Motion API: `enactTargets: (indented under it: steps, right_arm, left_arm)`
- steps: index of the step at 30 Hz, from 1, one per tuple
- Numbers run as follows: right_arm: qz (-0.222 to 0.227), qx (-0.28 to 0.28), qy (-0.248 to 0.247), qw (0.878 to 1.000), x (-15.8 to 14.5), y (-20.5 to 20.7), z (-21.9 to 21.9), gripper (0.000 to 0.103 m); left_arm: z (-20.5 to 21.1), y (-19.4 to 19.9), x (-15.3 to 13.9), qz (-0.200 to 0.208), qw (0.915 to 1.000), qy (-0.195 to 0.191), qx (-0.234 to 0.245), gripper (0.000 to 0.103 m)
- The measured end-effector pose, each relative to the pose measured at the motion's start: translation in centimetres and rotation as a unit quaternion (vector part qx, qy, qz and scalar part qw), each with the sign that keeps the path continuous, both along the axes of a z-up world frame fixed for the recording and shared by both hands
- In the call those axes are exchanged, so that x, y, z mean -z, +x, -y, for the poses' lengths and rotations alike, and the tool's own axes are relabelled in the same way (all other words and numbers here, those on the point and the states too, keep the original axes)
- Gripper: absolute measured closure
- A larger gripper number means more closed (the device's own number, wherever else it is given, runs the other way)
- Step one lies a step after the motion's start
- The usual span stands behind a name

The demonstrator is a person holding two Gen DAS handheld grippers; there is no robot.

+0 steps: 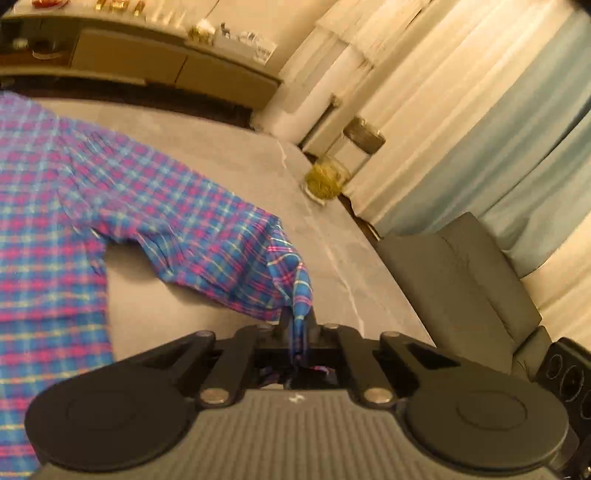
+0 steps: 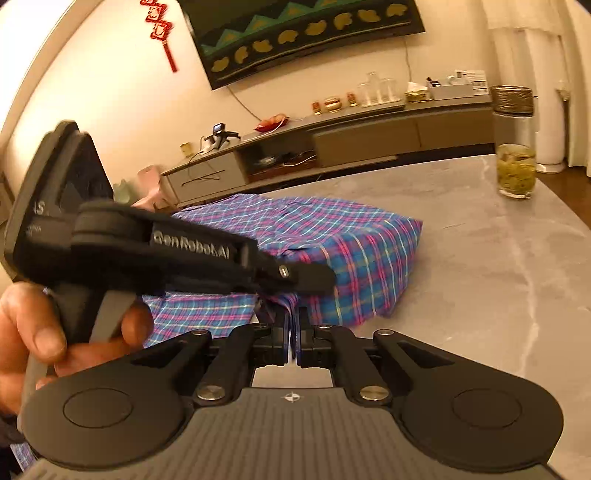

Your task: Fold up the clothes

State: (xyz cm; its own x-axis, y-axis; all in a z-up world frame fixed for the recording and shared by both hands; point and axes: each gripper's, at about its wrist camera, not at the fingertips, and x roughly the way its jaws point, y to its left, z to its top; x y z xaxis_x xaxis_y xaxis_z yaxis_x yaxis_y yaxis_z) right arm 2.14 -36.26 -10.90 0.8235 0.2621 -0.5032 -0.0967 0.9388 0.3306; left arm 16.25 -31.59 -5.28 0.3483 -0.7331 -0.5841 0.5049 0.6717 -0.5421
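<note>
A blue and pink plaid shirt [image 1: 122,206] lies on the grey marble table [image 1: 343,258]. In the left wrist view one corner of it runs into my left gripper [image 1: 299,325], whose jaws are shut on the cloth. In the right wrist view the plaid shirt [image 2: 354,243] is partly folded, and my right gripper [image 2: 293,325] is shut on its near edge. The left gripper [image 2: 317,280] crosses in from the left there, held by a hand [image 2: 33,325], its tip over the same edge.
A glass jar [image 2: 515,171] with yellow-green contents stands near the table's far right edge. A grey chair [image 1: 461,280] sits beside the table. A long low cabinet [image 2: 332,144] with small items lines the wall under a dark screen [image 2: 303,33]. Curtains [image 1: 461,122] hang at right.
</note>
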Motion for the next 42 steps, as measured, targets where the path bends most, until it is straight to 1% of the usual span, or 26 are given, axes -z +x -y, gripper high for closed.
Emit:
enactTargets:
  steps: [3, 6, 7, 8, 9, 10, 11, 14, 15, 16, 19, 20, 23, 24, 25, 26, 27, 29, 31, 33, 35, 37, 39, 40, 42]
  right_arm:
    - [0.002, -0.001, -0.003, 1.0, -0.3, -0.1, -0.5, 0.101]
    - [-0.001, 0.004, -0.007, 1.0, -0.5, -0.1, -1.0, 0.1]
    - [-0.012, 0.003, -0.004, 1.0, -0.4, -0.2, -1.1, 0.095]
    - [-0.023, 0.001, -0.002, 1.0, -0.2, -0.2, -1.1, 0.089]
    - [-0.033, 0.0, -0.002, 0.999, -0.1, -0.3, -1.3, 0.068]
    - [-0.043, -0.002, -0.009, 0.999, -0.1, -0.9, -1.9, 0.044]
    - [-0.053, -0.004, -0.016, 0.998, -0.1, -1.4, -2.4, 0.037]
    - [-0.063, -0.021, -0.03, 0.997, -0.3, -3.7, -4.7, 0.023]
    - [-0.066, -0.025, -0.032, 0.997, -0.3, -4.7, -5.7, 0.015]
    - [-0.072, -0.03, -0.035, 0.996, -0.1, -5.7, -6.6, 0.015]
    - [-0.107, -0.016, -0.051, 0.993, 1.3, -8.6, -9.4, 0.015]
    - [-0.115, -0.008, -0.062, 0.991, 1.7, -9.7, -10.3, 0.015]
    - [-0.124, 0.01, -0.11, 0.986, 2.6, -12.8, -13.1, 0.021]
    - [-0.121, 0.013, -0.137, 0.983, 2.6, -13.5, -14.1, 0.03]
    - [-0.118, 0.013, -0.155, 0.981, 2.6, -14.1, -15.0, 0.058]
    - [-0.116, 0.012, -0.157, 0.981, 2.3, -14.2, -15.4, 0.078]
    - [-0.112, 0.011, -0.161, 0.981, 2.1, -14.4, -15.9, 0.102]
    - [-0.089, 0.009, -0.179, 0.98, 1.0, -14.8, -17.1, 0.102]
    - [-0.059, -0.007, -0.184, 0.981, -0.7, -15.3, -18.8, 0.102]
    - [-0.029, -0.035, -0.191, 0.98, -2.4, -15.5, -21.1, 0.103]
    - [-0.005, -0.075, -0.202, 0.976, -3.5, -15.3, -24.0, 0.102]
    - [0.0, -0.109, -0.207, 0.972, -3.4, -14.4, -26.2, 0.102]
    - [-0.011, -0.138, -0.208, 0.968, -1.9, -13.0, -28.0, 0.102]
    - [-0.019, -0.144, -0.207, 0.968, -1.0, -12.4, -28.4, 0.102]
    - [-0.051, -0.149, -0.198, 0.968, 0.6, -11.3, -28.7, 0.1]
  left_arm:
    - [-1.8, 0.2, -0.9, 0.0, 0.9997, -0.012, -0.02, 0.099]
    - [-4.0, 0.4, -2.8, 0.023, 0.9988, -0.012, -0.042, 0.1]
    - [-5.2, 0.5, -3.8, 0.035, 0.9981, -0.012, -0.049, 0.1]
    - [-6.6, 0.6, -5.0, 0.048, 0.9972, -0.011, -0.056, 0.1]
    - [-7.9, 0.7, -6.1, 0.061, 0.9961, -0.011, -0.063, 0.1]
    - [-9.6, 1.1, -7.2, 0.072, 0.9946, -0.006, -0.074, 0.1]
    - [-11.4, 1.6, -8.4, 0.082, 0.9929, 0.0, -0.087, 0.1]
    - [-15.9, 4.0, -11.8, 0.103, 0.9857, 0.041, -0.128, 0.1]
    - [-17.0, 4.8, -12.8, 0.113, 0.9825, 0.057, -0.137, 0.1]
    - [-17.7, 5.7, -13.8, 0.125, 0.9791, 0.074, -0.143, 0.1]
    - [-18.8, 7.8, -16.5, 0.156, 0.9694, 0.12, -0.147, 0.1]
    - [-18.7, 8.3, -17.2, 0.165, 0.9667, 0.133, -0.144, 0.1]
    - [-18.1, 8.9, -19.0, 0.194, 0.9593, 0.157, -0.133, 0.1]
    - [-18.0, 9.0, -19.5, 0.201, 0.9578, 0.159, -0.13, 0.1]
    - [-18.0, 9.1, -19.8, 0.207, 0.9559, 0.162, -0.131, 0.1]
    - [-18.0, 9.2, -20.1, 0.212, 0.9539, 0.166, -0.132, 0.1]
    - [-18.1, 9.4, -20.3, 0.217, 0.952, 0.168, -0.136, 0.1]
    - [-19.2, 9.6, -21.0, 0.225, 0.9475, 0.17, -0.151, 0.1]
    - [-21.0, 10.2, -21.3, 0.229, 0.9423, 0.171, -0.174, 0.1]
    - [-23.9, 10.8, -21.5, 0.225, 0.9369, 0.174, -0.203, 0.1]
    - [-26.5, 11.6, -21.1, 0.212, 0.9306, 0.189, -0.231, 0.1]
    - [-28.2, 12.5, -20.0, 0.198, 0.9258, 0.208, -0.246, 0.1]
    - [-29.2, 13.2, -18.6, 0.187, 0.9221, 0.228, -0.251, 0.1]
    - [-29.2, 13.4, -17.7, 0.184, 0.921, 0.239, -0.247, 0.1]
    - [-29.2, 13.8, -15.9, 0.177, 0.9185, 0.261, -0.238, 0.1]
